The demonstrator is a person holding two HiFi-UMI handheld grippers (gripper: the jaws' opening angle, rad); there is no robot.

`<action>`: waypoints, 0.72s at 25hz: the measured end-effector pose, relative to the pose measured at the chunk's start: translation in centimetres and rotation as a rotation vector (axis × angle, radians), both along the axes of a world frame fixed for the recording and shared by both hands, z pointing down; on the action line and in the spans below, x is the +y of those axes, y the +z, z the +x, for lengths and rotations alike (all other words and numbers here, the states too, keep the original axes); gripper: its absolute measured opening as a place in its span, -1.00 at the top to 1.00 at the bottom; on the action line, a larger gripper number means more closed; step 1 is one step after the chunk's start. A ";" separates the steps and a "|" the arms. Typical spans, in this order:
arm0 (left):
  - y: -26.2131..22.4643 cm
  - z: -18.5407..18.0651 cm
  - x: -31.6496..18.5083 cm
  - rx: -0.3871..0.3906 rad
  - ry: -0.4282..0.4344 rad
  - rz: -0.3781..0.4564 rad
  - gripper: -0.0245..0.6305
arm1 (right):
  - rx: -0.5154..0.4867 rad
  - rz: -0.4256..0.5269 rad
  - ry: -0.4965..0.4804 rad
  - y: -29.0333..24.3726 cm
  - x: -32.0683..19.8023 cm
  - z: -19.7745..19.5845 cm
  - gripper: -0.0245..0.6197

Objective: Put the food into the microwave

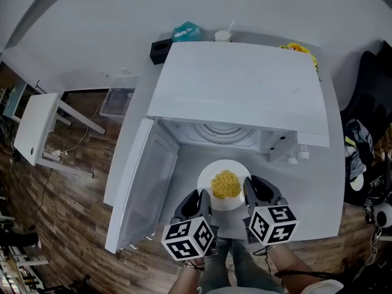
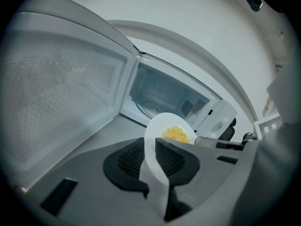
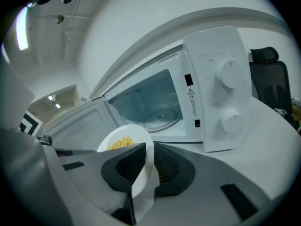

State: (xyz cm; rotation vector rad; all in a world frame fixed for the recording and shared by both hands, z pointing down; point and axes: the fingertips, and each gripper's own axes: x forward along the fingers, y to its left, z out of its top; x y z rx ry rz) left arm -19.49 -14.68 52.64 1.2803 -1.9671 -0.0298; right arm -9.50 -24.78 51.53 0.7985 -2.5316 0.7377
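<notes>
**Two grippers carry a plate of food at the open microwave**

The left gripper [image 2: 153, 157] is clamped on the left rim of a white plate [image 2: 160, 125], its black ribbed pads pressing the rim from both sides. The right gripper [image 3: 149, 164] grips the opposite rim the same way. Each gripper's cube bears black-and-white square markers and no words.

The plate holds a small heap of yellow food [image 1: 225, 184] at its centre. It hangs above the table [image 1: 331, 188], just in front of the microwave [image 1: 245, 90] opening and not yet inside.

The microwave door [image 1: 144, 182] is swung wide to the left. Inside, the glass turntable [image 1: 223, 132] lies bare. The control panel at the right has an upper knob [image 3: 229, 73] and a lower knob [image 3: 231, 121], with print around them too small to read. A warning-triangle sticker [image 3: 190, 92] sits on the frame beside the cavity, its text illegible.

Behind the microwave stand a teal packet [image 1: 187, 32], a black box [image 1: 160, 49] and a white cup [image 1: 223, 35].
</notes>
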 end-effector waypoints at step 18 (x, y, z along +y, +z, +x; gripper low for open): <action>0.6 -4.8 -5.2 -0.014 0.026 0.040 0.70 | -0.042 0.000 0.056 0.7 -4.4 -3.9 0.73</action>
